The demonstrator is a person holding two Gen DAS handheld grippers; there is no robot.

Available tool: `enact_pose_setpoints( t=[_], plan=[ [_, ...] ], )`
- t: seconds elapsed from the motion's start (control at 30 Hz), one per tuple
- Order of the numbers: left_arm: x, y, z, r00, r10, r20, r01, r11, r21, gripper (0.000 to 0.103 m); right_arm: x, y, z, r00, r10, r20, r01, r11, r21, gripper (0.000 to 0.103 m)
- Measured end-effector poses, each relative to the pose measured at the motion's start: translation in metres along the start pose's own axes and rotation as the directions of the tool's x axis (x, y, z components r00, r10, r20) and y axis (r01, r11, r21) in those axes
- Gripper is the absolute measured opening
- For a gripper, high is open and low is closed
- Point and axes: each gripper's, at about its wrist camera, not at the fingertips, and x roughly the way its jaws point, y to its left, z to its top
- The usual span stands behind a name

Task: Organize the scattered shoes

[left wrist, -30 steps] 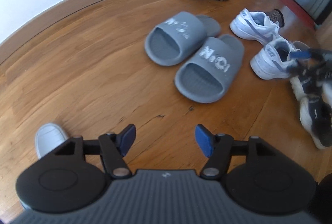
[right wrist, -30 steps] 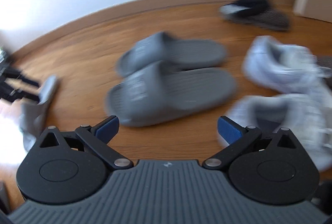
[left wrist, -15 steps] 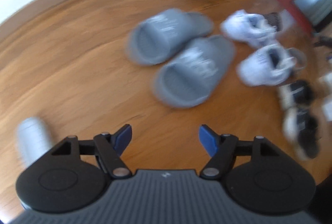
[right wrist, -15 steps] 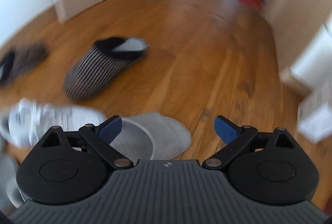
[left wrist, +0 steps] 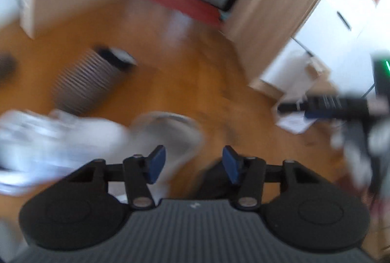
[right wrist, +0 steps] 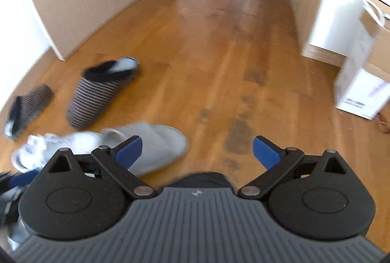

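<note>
A grey slipper [right wrist: 156,146] lies on the wooden floor [right wrist: 219,63] near the cameras, with a white sneaker [right wrist: 56,143] just beside it on the left and two striped slippers [right wrist: 100,90] farther left. The right tongs [right wrist: 197,151] stand wide above the floor, gripping nothing. The left tongs [left wrist: 193,163], blurred, have just been closing to a narrower gap, nothing between them.

Ahead of your right tongs runs the worn wooden plank floor [right wrist: 219,56]. To their left lie two dark striped fabric slippers [right wrist: 102,90], a pale grey slipper [right wrist: 156,146] and a white sneaker [right wrist: 56,143].
</note>
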Motion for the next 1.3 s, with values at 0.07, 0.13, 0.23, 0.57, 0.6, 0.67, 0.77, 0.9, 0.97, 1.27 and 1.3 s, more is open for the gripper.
enact_pose_setpoints(
  t=[0.07,0.13,0.23,0.57,0.6,0.67,0.77,0.9,0.97,1.27,1.3],
  plan=[
    [0.050,0.009,0.006,0.999,-0.013,-0.038,0.008,0.993,-0.118,0.047,0.005,-0.020,0.000,1.000,-0.016,-0.024,0.017,0.999,0.033,0.099],
    [0.083,0.014,0.009,0.996,-0.038,-0.086,0.021,0.982,-0.185,0.039,0.006,-0.034,0.001,0.999,-0.027,-0.040,0.030,0.996,0.085,0.099],
    [0.109,0.020,0.010,0.994,-0.043,-0.105,0.016,0.968,-0.249,0.004,0.006,-0.040,0.002,0.998,-0.006,-0.058,0.012,0.994,0.107,0.099],
    [0.003,0.000,0.017,0.997,-0.065,0.052,0.069,0.993,-0.096,0.004,-0.017,-0.002,0.008,0.992,0.087,0.087,-0.086,0.996,-0.014,0.099],
    [-0.017,0.001,0.015,0.996,-0.054,0.070,0.062,0.993,-0.104,0.004,-0.021,0.009,0.010,0.989,0.105,0.104,-0.102,0.994,-0.036,0.099],
    [-0.072,0.005,0.002,0.993,-0.003,0.115,0.018,0.991,-0.130,0.003,-0.027,0.029,0.012,0.980,0.150,0.130,-0.142,0.987,-0.074,0.099],
    [-0.158,0.011,-0.032,0.983,0.077,0.169,-0.050,0.986,-0.161,0.003,-0.036,0.067,0.011,0.957,0.243,0.156,-0.223,0.965,-0.135,0.099],
    [-0.248,0.028,-0.111,0.982,0.135,0.129,-0.115,0.982,-0.152,0.003,-0.044,0.136,-0.007,0.906,0.407,0.114,-0.373,0.897,-0.239,0.100],
    [-0.269,0.036,-0.146,0.982,0.169,0.088,-0.154,0.976,-0.154,0.004,-0.048,0.180,-0.023,0.870,0.490,0.057,-0.451,0.836,-0.313,0.100],
    [-0.296,0.078,-0.309,0.967,0.238,-0.089,-0.252,0.944,-0.213,0.006,-0.090,0.342,-0.173,0.623,0.667,-0.409,-0.660,0.167,-0.733,0.102],
    [-0.292,0.084,-0.316,0.964,0.245,-0.104,-0.264,0.935,-0.236,0.008,-0.092,0.348,-0.189,0.614,0.650,-0.448,-0.653,0.099,-0.751,0.102]
  ],
)
